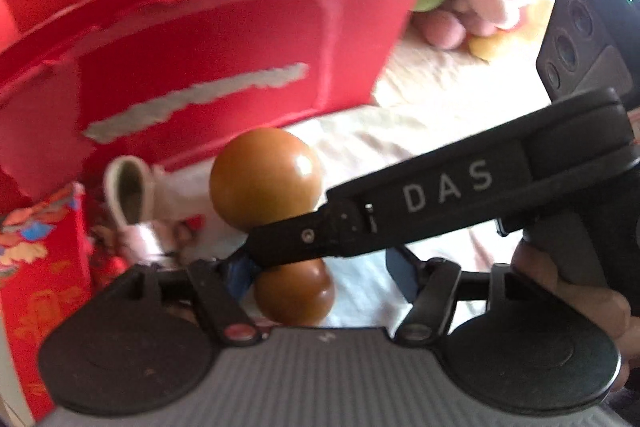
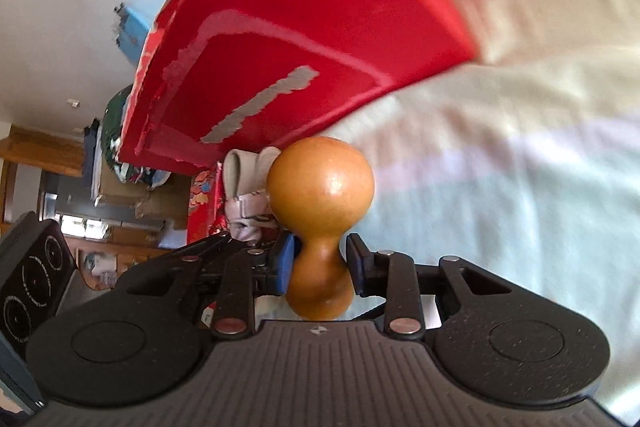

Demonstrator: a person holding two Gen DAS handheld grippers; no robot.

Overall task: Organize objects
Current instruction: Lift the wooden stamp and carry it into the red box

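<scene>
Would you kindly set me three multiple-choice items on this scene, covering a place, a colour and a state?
1. Where does the right gripper hold the gourd?
A. top bulb
B. narrow waist
C. bottom bulb

2. What colour is the box behind the gourd?
A. blue
B. red
C. green

3. How do the left gripper's jaws stand?
A. open, wider than the gourd
B. shut on the box
C. shut on a shoe

Answers:
1 B: the right wrist view shows the pads at the waist.
2 B: both views show its red wall.
3 A: the left wrist view shows a gap beside the lower bulb.
</scene>
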